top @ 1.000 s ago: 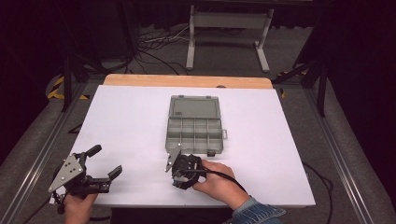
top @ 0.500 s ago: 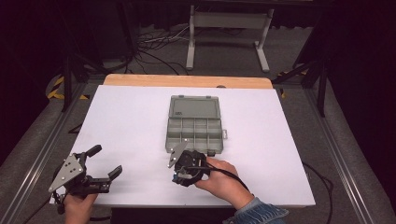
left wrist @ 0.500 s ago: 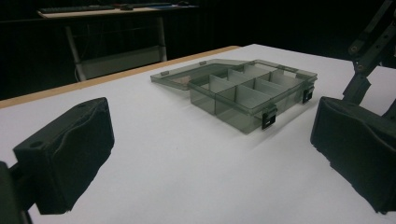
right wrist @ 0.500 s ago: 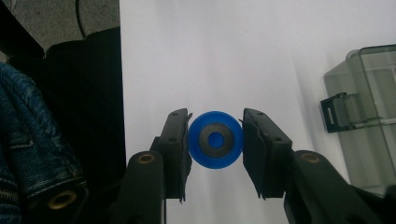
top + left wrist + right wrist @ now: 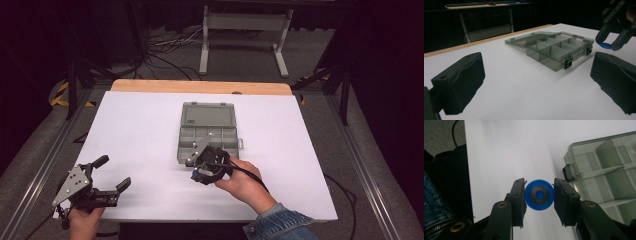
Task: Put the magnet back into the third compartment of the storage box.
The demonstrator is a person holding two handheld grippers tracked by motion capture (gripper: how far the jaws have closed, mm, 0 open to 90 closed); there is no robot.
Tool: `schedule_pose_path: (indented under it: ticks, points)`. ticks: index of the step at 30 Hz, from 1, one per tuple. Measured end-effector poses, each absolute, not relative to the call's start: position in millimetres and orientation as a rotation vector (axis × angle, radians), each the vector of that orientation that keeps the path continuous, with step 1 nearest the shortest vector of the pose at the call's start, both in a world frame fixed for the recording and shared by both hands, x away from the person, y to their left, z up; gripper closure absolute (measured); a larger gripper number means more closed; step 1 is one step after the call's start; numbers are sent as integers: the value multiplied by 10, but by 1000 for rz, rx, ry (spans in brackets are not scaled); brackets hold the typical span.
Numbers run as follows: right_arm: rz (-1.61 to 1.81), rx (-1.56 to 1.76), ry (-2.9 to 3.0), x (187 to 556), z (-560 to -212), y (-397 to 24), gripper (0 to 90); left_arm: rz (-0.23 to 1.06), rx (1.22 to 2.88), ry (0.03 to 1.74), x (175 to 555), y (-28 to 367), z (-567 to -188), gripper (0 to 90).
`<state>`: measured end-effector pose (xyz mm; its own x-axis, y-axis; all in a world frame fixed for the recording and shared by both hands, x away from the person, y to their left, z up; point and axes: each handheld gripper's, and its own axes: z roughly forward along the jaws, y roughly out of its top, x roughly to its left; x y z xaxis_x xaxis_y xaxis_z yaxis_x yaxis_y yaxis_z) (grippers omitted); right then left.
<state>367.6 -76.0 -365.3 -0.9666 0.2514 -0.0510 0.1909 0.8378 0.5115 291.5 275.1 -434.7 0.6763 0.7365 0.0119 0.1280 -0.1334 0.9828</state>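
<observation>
The right gripper (image 5: 539,196) is pinching a blue ring (image 5: 539,194) between its jaws and has been edging up to the near edge of the open organizer box (image 5: 206,132), likely to drop it in. The left gripper (image 5: 102,182) is staying spread, well apart.

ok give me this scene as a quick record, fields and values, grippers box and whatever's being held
surface: white table
box: grey compartment box, lid open and lying flat
right gripper: shut on blue disc, beside the box's latch side
left gripper: open, holding nothing, near the table's near left corner
box contents: cannot tell
</observation>
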Motion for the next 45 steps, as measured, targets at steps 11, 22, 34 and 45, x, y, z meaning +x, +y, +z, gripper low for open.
schedule_pose_path:
  ticks: [11,22,34,45]
  points:
    - [802,461,2857,3926,-3510,-889,624,611,1645,715,2916,2754,-4348,2]
    - [814,564,2811,4189,-3403,-1018,624,611,1645,715,2916,2754,-4348,2]
    - [836,664,2767,4428,-3360,-1143,624,609,1647,714,2917,2756,-4348,2]
    - [840,756,2721,4626,-3394,-1229,624,610,1643,720,2918,2754,-4350,2]
